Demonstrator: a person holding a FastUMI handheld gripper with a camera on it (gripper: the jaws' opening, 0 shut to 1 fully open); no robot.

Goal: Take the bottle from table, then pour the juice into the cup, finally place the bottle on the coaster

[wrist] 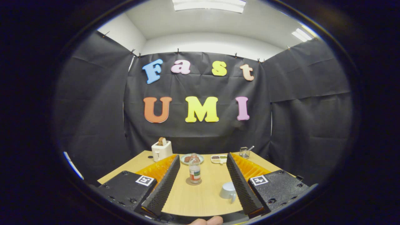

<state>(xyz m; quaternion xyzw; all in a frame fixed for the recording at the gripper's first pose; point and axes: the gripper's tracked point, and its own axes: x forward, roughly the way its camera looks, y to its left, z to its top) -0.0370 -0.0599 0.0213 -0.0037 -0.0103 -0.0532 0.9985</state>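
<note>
Even, bright overhead light from ceiling panels (208,5), the second one (301,34) blown out. Table (200,197) evenly lit, soft small shadows only. Strong fisheye bending at edges, walls curve. Centre sharp; the spread gripper (203,181) fingers slightly soft near the rim.

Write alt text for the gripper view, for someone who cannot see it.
The gripper is open, its fingers either side of a bottle standing on a coaster on the wooden table. A white cup sits by one finger; beyond are a toaster, plate, tray and glass.
</note>
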